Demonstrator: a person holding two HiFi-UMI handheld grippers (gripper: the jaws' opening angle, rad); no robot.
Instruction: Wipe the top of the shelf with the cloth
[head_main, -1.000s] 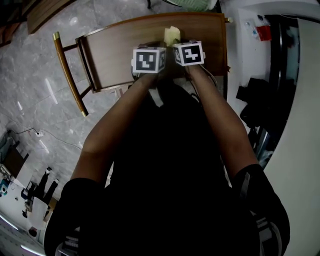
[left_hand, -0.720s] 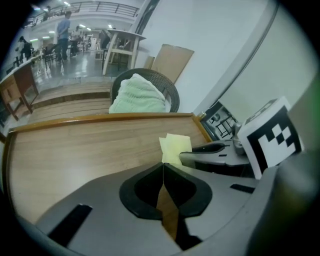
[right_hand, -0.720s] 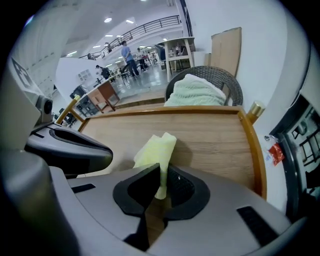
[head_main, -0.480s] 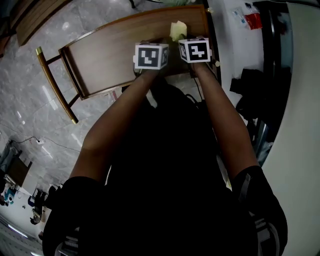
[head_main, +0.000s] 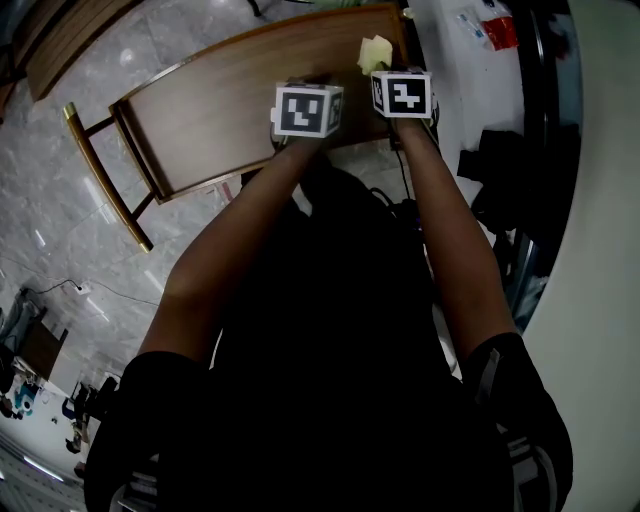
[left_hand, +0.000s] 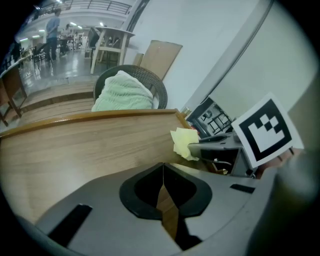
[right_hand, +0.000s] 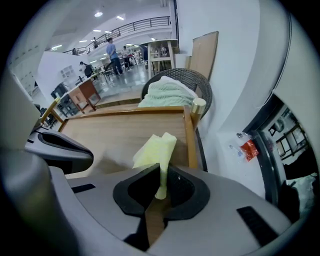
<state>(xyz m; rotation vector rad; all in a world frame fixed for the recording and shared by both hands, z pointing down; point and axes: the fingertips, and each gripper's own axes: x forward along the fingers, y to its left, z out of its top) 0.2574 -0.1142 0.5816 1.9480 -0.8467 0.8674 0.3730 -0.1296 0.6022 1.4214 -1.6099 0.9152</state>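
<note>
The wooden shelf top (head_main: 220, 110) runs from lower left to upper right in the head view. My right gripper (head_main: 388, 68) is shut on a pale yellow cloth (head_main: 375, 50) near the shelf's right end. In the right gripper view the cloth (right_hand: 154, 147) stands pinched between the jaws of that gripper (right_hand: 161, 174) and hangs onto the wood (right_hand: 115, 132). My left gripper (head_main: 305, 85) hovers beside it over the front edge. Seen from the left gripper view, the left gripper (left_hand: 162, 167) is shut and empty, with the cloth (left_hand: 182, 142) to its right.
A raised wooden rail (right_hand: 190, 135) ends the shelf on the right, close to a white wall. Beyond the shelf stands a dark wicker basket (left_hand: 157, 85) with a green towel (left_hand: 122, 92). Gold-coloured legs (head_main: 100, 170) frame the left end.
The right gripper has carried the cloth further toward the shelf's right end. The left gripper has stayed near the front edge, and the head view has shifted a little.
</note>
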